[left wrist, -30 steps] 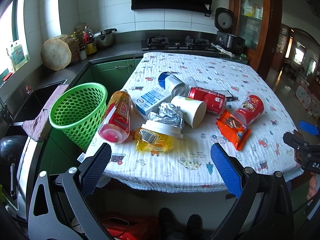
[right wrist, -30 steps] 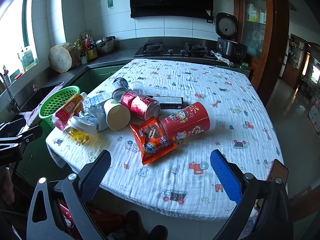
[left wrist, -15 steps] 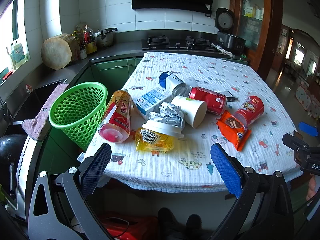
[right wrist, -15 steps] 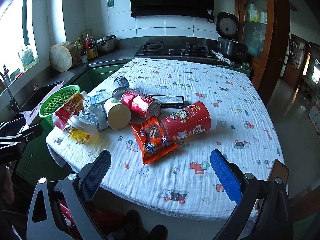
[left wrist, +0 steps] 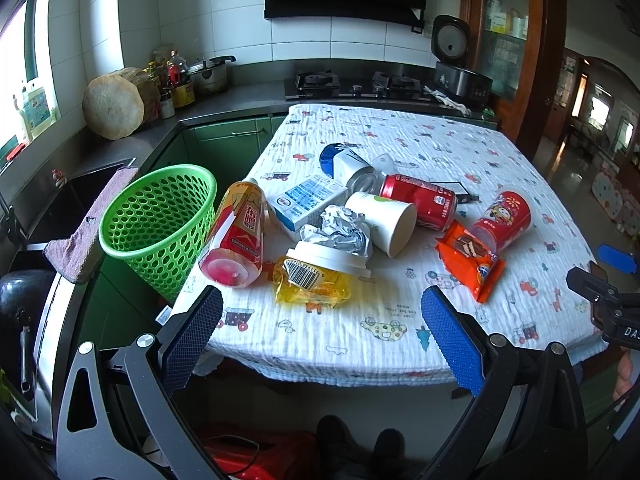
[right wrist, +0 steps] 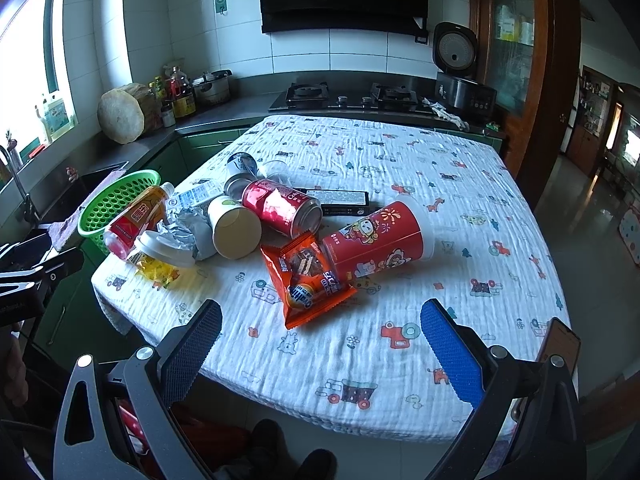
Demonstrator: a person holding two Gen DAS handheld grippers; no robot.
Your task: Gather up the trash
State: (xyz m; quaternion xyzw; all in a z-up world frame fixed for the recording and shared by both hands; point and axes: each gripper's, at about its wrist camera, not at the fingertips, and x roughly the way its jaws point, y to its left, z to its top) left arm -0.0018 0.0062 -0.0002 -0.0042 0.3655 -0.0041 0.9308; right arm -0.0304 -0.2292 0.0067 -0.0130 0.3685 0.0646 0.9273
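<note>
Left tool [left wrist: 320, 328] gaping, yellow wrapper [left wrist: 310, 286] just ahead, green basket [left wrist: 158, 220] left

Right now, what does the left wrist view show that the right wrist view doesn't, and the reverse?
Only the left wrist view shows the green basket nearly whole, walls included, and the blue-and-white can side-on. Only the right wrist view shows the black flat box lengthwise and a phone at the table's near right corner. Both show the red soda can, orange snack packet, red printed cup, and open, empty grippers.
</note>
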